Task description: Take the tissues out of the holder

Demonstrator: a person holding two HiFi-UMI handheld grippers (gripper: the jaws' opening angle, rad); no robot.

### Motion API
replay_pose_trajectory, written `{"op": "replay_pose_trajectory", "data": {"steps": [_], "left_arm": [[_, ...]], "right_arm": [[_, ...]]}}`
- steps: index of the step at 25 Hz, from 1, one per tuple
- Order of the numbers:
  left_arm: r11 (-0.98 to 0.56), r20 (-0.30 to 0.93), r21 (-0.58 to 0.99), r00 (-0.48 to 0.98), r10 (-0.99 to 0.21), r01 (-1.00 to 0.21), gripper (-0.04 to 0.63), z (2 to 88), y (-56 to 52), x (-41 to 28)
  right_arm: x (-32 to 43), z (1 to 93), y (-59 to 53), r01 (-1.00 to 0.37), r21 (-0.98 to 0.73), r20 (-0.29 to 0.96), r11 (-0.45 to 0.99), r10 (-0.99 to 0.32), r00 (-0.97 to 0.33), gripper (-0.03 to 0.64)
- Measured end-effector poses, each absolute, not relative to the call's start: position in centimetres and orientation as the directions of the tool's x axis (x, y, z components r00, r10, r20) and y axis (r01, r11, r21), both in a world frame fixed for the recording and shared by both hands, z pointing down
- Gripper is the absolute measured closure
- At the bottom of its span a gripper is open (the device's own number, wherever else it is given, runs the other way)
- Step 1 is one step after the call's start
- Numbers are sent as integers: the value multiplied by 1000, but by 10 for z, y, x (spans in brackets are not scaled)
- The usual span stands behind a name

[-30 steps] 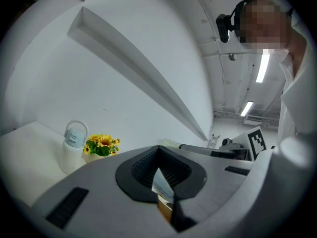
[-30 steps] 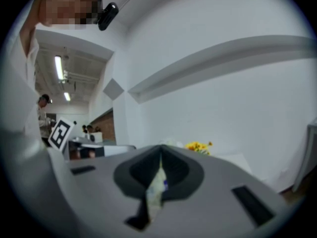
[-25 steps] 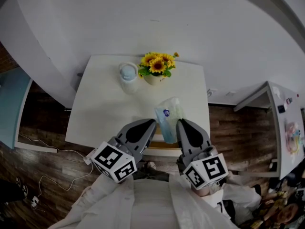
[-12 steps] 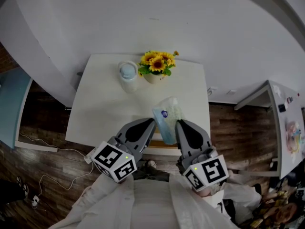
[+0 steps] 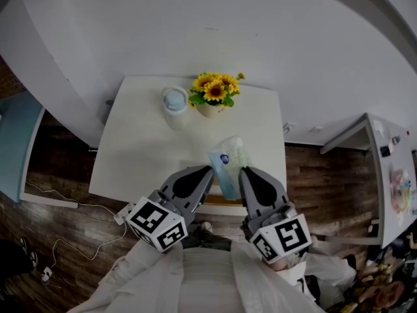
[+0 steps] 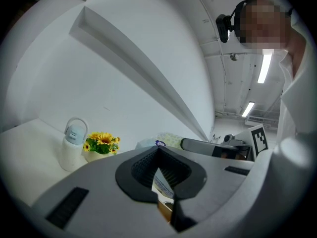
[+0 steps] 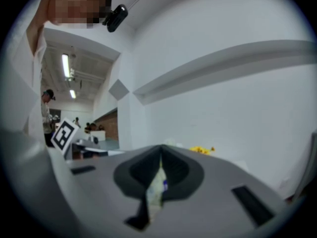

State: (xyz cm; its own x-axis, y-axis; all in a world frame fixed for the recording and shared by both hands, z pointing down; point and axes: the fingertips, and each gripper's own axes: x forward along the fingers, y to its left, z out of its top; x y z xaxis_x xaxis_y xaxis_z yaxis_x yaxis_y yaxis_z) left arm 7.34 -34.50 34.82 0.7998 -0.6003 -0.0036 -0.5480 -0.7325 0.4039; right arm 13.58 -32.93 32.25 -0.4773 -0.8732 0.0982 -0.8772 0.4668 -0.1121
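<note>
Overhead, a soft clear-plastic tissue pack with a round blue label [image 5: 229, 160] is rising at a tilt above a tan, wood-coloured holder [image 5: 214, 199] at the near edge of a white rectangular table [image 5: 137, 149]. Only a strip of the holder is showing, and whether the pack's lower end is sitting inside it cannot be told. At the table's far side a small white pot [image 5: 211, 108] is carrying yellow sunflowers [image 5: 214, 87]. Just beside it a white jug with a pale blue lid [image 5: 174, 104] is standing upright, its contents not showing.

A plain white wall [image 5: 208, 25] is backing the table, and a dark wood-plank floor [image 5: 58, 194] is showing on both sides, with a thin white cable [image 5: 71, 205] trailing across it. A second white desk [image 5: 391, 175] is standing well apart at one side. The person's white sleeves [image 5: 195, 279] are filling the bottom of the head view.

The pack is sitting between the two tools. The left gripper [image 5: 207, 171] is pinching one edge, its jaws closed on a thin flap of printed wrapper. The right gripper [image 5: 243, 172] is pinching the opposite edge, its jaws likewise closed on a crumpled sliver of the pack.
</note>
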Motion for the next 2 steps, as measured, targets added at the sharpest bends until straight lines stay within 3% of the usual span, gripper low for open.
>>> {"op": "replay_pose_trajectory", "data": {"steps": [2], "left_arm": [[-741,-13,398,805,-593,-540,581,348,-345,75]], "right_arm": [[136,324,-330,-878,-115,98,465,-874,-476,606]]}}
